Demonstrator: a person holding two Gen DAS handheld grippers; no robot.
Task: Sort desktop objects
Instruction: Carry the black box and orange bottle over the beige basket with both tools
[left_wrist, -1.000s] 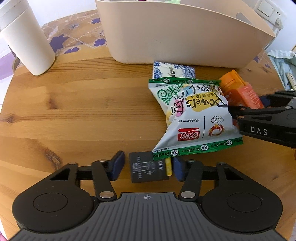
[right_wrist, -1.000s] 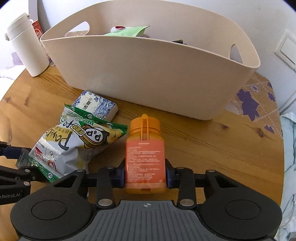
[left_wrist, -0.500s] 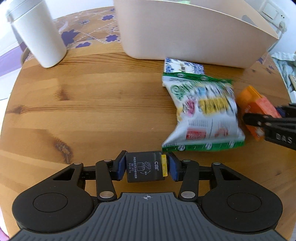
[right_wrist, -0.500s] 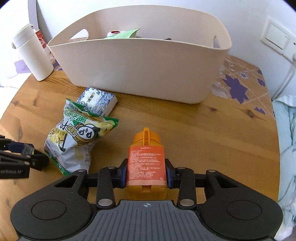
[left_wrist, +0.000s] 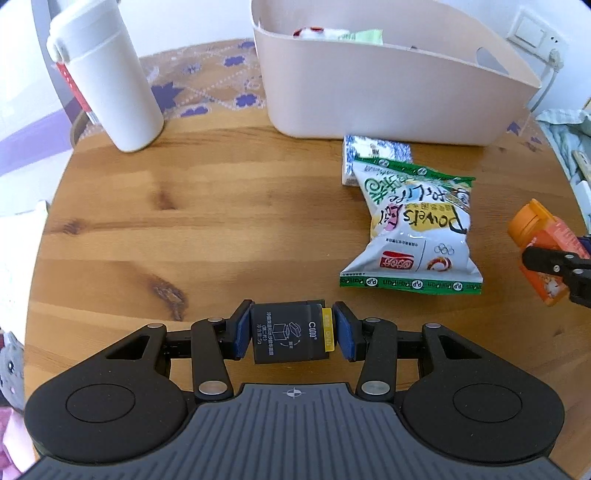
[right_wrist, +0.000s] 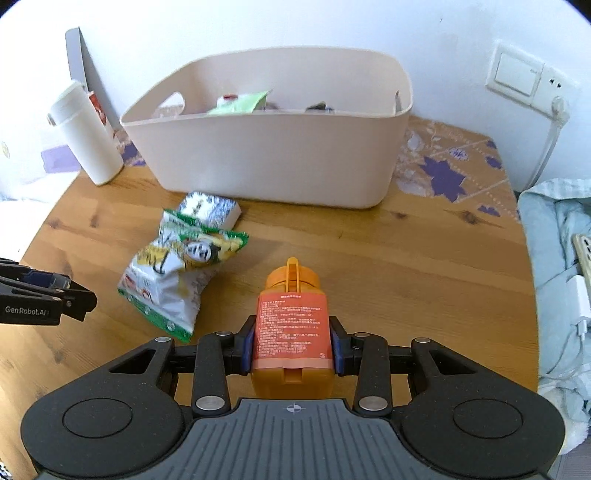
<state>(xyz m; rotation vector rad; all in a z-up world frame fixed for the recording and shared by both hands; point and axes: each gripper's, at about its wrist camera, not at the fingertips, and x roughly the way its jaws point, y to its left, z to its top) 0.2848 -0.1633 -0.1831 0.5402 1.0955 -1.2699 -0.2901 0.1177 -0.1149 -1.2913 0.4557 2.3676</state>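
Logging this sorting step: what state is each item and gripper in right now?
Left gripper: shut on small black box.
Right gripper: shut on orange bottle, cap on.
Green-white snack bag: sealed, lying flat.
Blue-white tissue pack: partly under bag.
Beige bin: open, holding items.
White tumbler: upright, lidded.

Round wooden table (left_wrist: 221, 229) bearing, at its far edge, a beige plastic storage basket (right_wrist: 273, 155) with packets inside. Left of the basket stands a white cylindrical tumbler (left_wrist: 107, 85). Directly before the basket lies a blue-and-white patterned tissue pack (left_wrist: 373, 155), its near end overlapped by a white-and-green snack bag (left_wrist: 413, 236). Right of the bag, an orange plastic bottle (right_wrist: 291, 325); left and nearer, a small black box (left_wrist: 288, 336).
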